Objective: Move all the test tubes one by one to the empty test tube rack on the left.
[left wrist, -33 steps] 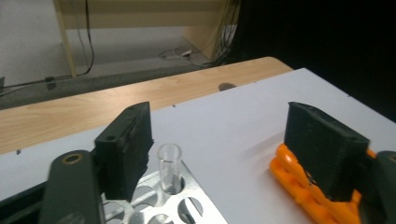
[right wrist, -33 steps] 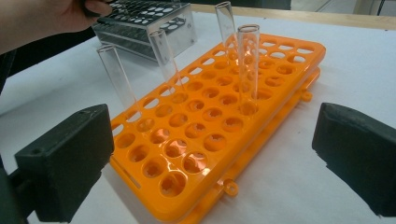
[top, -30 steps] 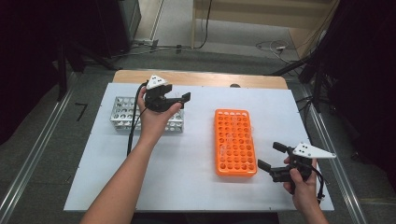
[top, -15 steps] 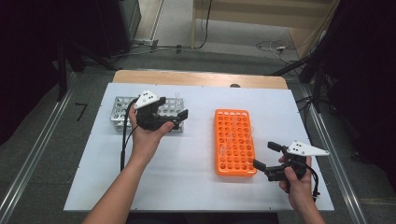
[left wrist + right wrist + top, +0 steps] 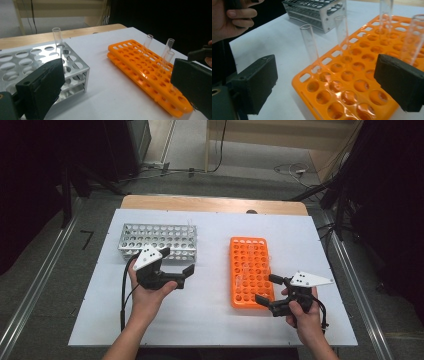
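A silver metal tube rack (image 5: 157, 240) stands at the left of the white table, with one clear tube (image 5: 57, 35) upright in its corner. An orange rack (image 5: 251, 270) lies right of centre and holds several clear glass tubes (image 5: 309, 42). My left gripper (image 5: 176, 266) hovers just in front of the metal rack. Its jaws have just been opening and stand open with nothing between them (image 5: 118, 71). My right gripper (image 5: 268, 290) is at the orange rack's near right corner. Its jaws have just been closing a little, but stay open and grip no tube (image 5: 327, 65).
The white table top (image 5: 210, 315) ends in a wooden strip (image 5: 210, 204) at the far side. Metal rails run along the floor on both sides. A cable hangs from the left gripper beside the forearm (image 5: 122, 300).
The left hand has come back from over the metal rack toward the near side and sunk a little. The right hand has shifted left, closer to the orange rack's corner.
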`<state>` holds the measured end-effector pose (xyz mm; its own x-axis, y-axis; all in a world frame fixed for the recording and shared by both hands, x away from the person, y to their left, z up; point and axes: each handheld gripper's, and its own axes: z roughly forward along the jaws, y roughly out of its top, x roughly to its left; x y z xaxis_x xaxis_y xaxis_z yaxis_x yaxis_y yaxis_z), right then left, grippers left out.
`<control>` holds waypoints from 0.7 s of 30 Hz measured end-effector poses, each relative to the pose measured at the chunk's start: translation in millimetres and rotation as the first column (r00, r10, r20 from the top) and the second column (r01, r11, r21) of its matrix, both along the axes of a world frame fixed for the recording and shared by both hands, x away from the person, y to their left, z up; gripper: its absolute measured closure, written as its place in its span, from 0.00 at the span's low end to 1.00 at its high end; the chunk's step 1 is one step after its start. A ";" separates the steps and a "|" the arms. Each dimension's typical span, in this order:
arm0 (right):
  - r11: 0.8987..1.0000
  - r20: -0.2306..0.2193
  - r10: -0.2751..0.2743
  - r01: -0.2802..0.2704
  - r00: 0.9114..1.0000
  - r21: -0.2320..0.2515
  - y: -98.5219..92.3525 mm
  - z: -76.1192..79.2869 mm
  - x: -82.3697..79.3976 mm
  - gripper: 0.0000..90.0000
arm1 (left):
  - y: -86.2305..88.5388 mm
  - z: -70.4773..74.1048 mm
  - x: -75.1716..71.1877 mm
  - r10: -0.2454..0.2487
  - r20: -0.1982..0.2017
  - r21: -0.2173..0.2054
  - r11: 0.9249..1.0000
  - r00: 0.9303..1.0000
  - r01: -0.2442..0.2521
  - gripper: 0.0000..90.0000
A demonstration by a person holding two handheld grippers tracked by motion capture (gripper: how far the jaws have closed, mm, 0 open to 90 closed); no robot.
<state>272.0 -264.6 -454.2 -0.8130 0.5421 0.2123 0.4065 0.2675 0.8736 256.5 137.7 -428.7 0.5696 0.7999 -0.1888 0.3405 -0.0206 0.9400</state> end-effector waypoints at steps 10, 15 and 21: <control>1.000 -0.059 0.030 -0.029 0.998 0.011 18.5 -3.7 4.8 0.30 | 6.1 -13.8 -37.2 -0.002 -0.008 0.002 1.000 1.000 0.002 0.00; 0.999 -0.082 0.024 -0.027 0.996 -0.026 33.2 -7.9 8.9 0.43 | 8.6 -15.0 -47.8 -0.007 -0.001 0.011 1.000 1.000 0.007 0.00; 0.997 -0.109 -0.006 -0.003 0.994 -0.077 47.3 -14.7 13.3 0.59 | 10.4 -19.1 -57.5 -0.015 0.001 0.018 1.000 1.000 0.015 0.00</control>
